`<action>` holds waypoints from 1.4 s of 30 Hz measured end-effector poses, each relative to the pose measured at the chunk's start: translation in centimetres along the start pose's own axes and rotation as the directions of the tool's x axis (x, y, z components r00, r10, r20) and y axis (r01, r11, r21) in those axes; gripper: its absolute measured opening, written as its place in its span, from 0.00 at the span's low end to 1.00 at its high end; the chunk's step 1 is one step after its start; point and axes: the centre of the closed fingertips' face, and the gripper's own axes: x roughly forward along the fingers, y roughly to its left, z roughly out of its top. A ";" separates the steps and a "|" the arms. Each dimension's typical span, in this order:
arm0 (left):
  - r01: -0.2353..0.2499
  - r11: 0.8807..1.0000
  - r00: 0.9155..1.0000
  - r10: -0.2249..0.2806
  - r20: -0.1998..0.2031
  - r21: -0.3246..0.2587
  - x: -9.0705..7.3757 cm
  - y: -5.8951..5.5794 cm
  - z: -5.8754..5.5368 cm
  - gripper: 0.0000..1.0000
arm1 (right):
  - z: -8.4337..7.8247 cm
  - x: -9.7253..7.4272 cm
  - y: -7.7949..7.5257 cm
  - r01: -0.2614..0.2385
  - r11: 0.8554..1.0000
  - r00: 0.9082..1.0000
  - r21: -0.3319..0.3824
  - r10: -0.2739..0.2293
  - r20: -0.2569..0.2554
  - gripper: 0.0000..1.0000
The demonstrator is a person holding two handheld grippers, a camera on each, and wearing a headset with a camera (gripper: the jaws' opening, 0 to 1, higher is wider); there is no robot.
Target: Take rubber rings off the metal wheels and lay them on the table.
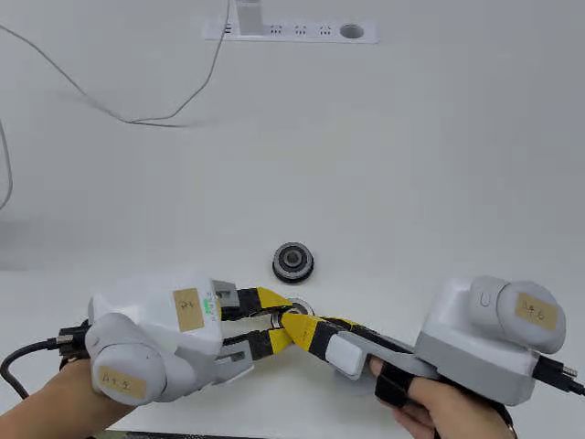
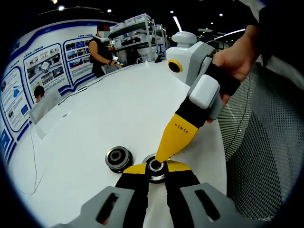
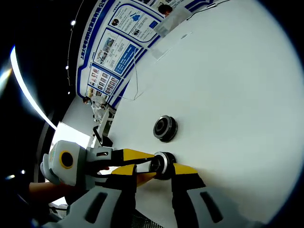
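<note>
At the worktop's [image 1: 430, 201] near edge the left claw [image 2: 156, 167] holds a metal wheel [image 3: 161, 164] across its width, while the right claw [image 1: 297, 322], narrow, bites the same wheel's rim from the opposite side, so the peeling pull, I judge, runs rightward; a second wheel [image 1: 292, 262] lies just beyond.

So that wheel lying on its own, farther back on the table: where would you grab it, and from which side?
By its outer edge, coming straight down from above. The free wheel lies flat on the table with its hub hole facing up, so the round black edge is open all round. Fingers set on opposite sides would close across its widest part. The held wheel sits apart from it, nearer the person.
</note>
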 end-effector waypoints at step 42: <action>0.001 1.000 1.000 -0.001 -0.003 0.001 0.0 0.0 0.0 0.13 | -0.4 -0.5 -0.2 -0.042 0.998 0.999 0.044 0.043 -0.009 0.24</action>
